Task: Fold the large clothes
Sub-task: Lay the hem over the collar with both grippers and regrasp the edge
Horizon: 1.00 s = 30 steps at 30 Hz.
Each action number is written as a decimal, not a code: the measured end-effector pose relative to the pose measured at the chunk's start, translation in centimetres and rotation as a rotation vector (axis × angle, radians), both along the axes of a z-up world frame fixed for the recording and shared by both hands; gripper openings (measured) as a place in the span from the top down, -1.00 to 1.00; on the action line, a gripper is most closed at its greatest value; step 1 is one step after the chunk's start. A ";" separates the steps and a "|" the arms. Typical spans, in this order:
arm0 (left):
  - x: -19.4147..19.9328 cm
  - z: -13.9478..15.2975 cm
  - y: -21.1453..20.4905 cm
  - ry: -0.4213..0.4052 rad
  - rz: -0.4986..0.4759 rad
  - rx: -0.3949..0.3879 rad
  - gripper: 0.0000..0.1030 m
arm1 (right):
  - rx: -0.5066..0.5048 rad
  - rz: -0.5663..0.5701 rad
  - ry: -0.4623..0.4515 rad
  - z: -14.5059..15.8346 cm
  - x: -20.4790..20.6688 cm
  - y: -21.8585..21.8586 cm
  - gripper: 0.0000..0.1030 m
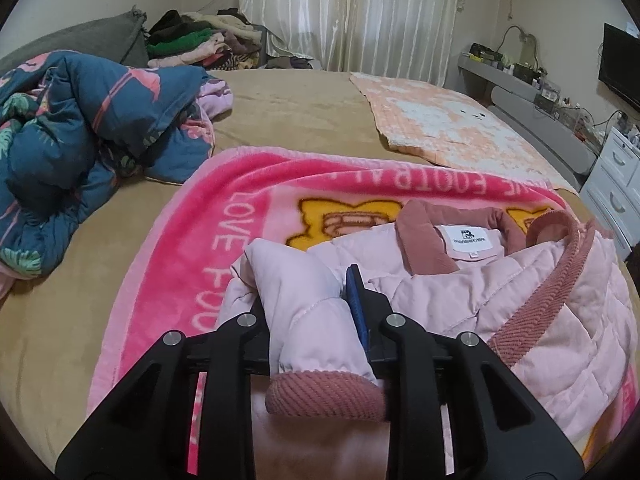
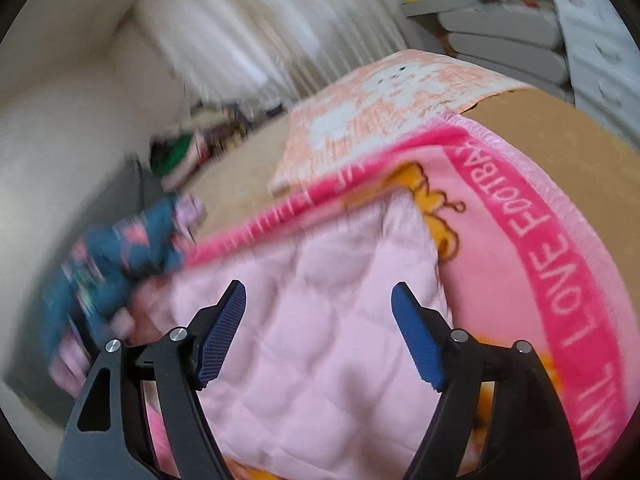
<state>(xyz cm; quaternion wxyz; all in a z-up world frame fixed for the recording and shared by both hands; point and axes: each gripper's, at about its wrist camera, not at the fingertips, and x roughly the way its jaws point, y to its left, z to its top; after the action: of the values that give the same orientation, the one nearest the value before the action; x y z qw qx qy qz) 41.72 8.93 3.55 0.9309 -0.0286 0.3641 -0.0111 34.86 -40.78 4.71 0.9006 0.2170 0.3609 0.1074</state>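
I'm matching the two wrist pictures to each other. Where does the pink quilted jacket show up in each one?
Left wrist: the pink quilted jacket fills the lower centre and right, its sleeve pinched in the left gripper.
Right wrist: it lies at lower centre, beneath the open right gripper.
Shared landmark: the pink blanket with white lettering, under the jacket in both views.
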 end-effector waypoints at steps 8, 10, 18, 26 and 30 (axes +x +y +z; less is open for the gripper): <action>-0.2 2.0 -0.2 -0.011 -0.028 -0.100 -0.42 | -0.431 0.102 0.113 -7.8 0.0 7.5 -0.55; -0.8 3.1 -0.6 -0.032 -0.037 -0.087 -0.61 | -0.436 0.095 0.095 -8.0 -0.1 7.6 -0.59; -6.4 6.3 1.6 -0.174 -0.042 -0.018 -0.82 | -0.387 0.001 -0.052 -5.2 -3.1 4.0 -0.68; -7.3 -4.9 6.9 0.083 -0.059 -0.153 -0.82 | -0.349 -0.050 0.031 -7.9 -4.5 -0.7 -0.69; -7.2 -7.8 7.4 0.108 -0.093 -0.241 -0.82 | -0.323 -0.035 0.031 -9.2 -5.3 -0.9 -0.68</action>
<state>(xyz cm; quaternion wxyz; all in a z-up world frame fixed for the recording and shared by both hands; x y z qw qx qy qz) 34.52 16.35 -4.23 0.8982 -0.1240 0.4105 -0.0965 29.52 -41.65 -4.47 0.9198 0.0772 0.3836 0.0291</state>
